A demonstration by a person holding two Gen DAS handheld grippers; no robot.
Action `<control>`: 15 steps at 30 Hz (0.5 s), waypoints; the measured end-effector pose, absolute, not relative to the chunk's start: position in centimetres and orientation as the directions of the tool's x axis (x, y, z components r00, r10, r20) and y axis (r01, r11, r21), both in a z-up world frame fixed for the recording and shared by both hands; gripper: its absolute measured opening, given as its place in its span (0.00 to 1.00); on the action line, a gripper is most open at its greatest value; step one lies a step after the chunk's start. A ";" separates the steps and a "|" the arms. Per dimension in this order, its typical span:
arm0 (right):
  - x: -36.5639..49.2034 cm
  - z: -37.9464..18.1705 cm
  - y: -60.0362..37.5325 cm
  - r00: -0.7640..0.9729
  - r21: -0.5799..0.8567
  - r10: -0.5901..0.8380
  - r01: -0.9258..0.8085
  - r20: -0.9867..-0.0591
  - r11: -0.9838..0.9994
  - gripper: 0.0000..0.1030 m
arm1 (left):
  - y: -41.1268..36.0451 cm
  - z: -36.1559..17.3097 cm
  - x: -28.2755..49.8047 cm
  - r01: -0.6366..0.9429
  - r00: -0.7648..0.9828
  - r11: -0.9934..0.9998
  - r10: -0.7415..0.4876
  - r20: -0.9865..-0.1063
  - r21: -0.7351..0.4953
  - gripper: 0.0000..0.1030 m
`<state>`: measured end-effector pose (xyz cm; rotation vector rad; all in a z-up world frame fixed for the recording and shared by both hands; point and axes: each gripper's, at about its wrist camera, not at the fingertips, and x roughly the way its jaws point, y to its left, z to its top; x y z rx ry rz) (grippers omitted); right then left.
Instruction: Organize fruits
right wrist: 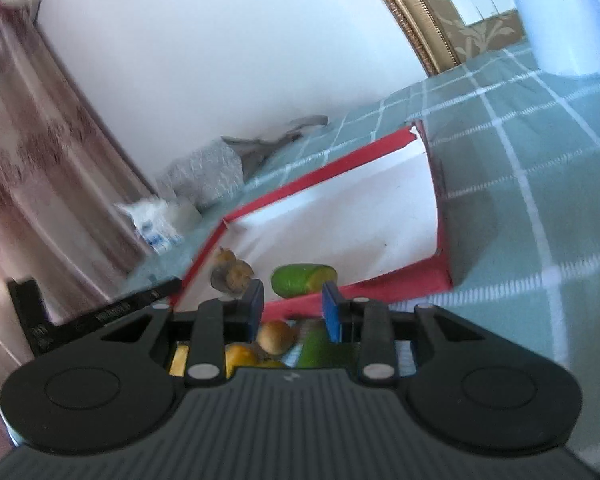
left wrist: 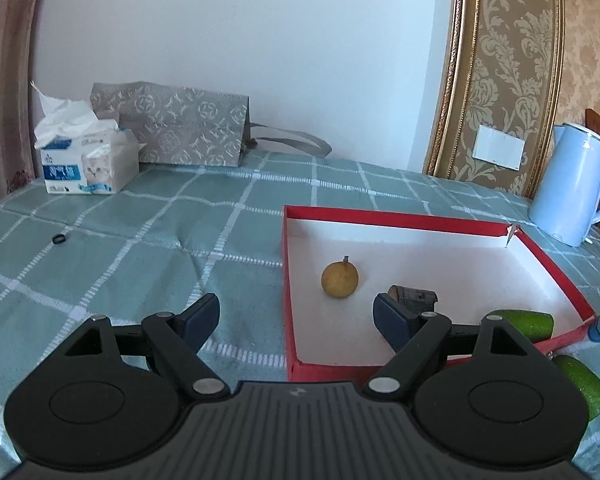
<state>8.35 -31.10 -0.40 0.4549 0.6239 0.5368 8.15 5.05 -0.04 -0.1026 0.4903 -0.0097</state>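
While red box (left wrist: 400, 220) on worktop (left wrist: 140, 232) held yellow fruit (left wrist: 339, 279), dark piece (left wrist: 414, 294), green fruit (right wrist: 302, 280), more fruit (right wrist: 277, 337) lay outside. Left tongs (left wrist: 296, 314) wide, empty; right tongs (right wrist: 293, 307) narrower, empty. Task judged partway.

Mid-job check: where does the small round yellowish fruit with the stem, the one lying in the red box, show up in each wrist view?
Left wrist: the round yellowish fruit lies on the white floor of the red box, centre of frame, left of a dark brown piece.
Right wrist: blurred; probably the brownish round shape at the box's left edge, lower centre.
Shared landmark: the box's torn corner.
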 end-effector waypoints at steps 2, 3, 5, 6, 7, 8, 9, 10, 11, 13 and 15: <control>7.7 0.0 -31.1 0.697 0.492 0.564 -0.337 -0.443 0.803 0.33 | 5.1 0.0 7.8 -0.013 0.885 0.995 -0.035 -0.465 -0.100 0.82; 7.2 0.2 -31.2 0.696 0.461 0.551 -0.343 -0.461 0.819 0.41 | 5.2 0.0 7.8 -0.009 0.885 0.994 -0.043 -0.464 -0.108 0.82; 6.1 0.4 -31.3 0.717 0.389 0.501 -0.335 -0.485 0.858 0.69 | 5.2 0.1 7.7 0.005 0.884 0.992 -0.063 -0.463 -0.125 0.82; 5.8 0.5 -31.3 0.726 0.351 0.478 -0.336 -0.495 0.874 0.69 | 5.2 0.1 7.7 0.011 0.883 0.992 -0.069 -0.464 -0.128 0.82; 5.5 0.6 -31.3 0.723 0.321 0.469 -0.347 -0.506 0.881 0.69 | 5.1 0.1 7.7 0.015 0.883 0.992 -0.073 -0.463 -0.126 0.82; 5.5 0.6 -31.2 0.712 0.317 0.477 -0.359 -0.514 0.878 0.69 | 5.0 0.1 7.6 0.021 0.884 0.992 -0.075 -0.461 -0.122 0.82; 5.5 0.6 -31.2 0.705 0.321 0.484 -0.364 -0.518 0.874 0.69 | 4.9 0.1 7.5 0.023 0.885 0.993 -0.075 -0.460 -0.119 0.82; 5.5 0.5 -31.0 0.697 0.321 0.490 -0.371 -0.523 0.871 0.69 | 4.9 0.1 7.6 0.024 0.885 0.993 -0.074 -0.459 -0.116 0.82; 5.4 0.3 -30.5 0.686 0.308 0.493 -0.386 -0.535 0.870 0.68 | 4.8 0.1 7.6 0.024 0.884 0.993 -0.073 -0.462 -0.112 0.82; 5.0 0.0 -29.2 0.691 0.250 0.463 -0.393 -0.555 0.885 0.66 | 4.8 0.0 7.6 0.021 0.881 0.993 -0.072 -0.467 -0.112 0.82; 4.8 -0.4 -27.7 0.695 0.186 0.432 -0.403 -0.575 0.896 0.64 | 4.8 -0.1 7.6 0.024 0.879 0.993 -0.075 -0.470 -0.114 0.82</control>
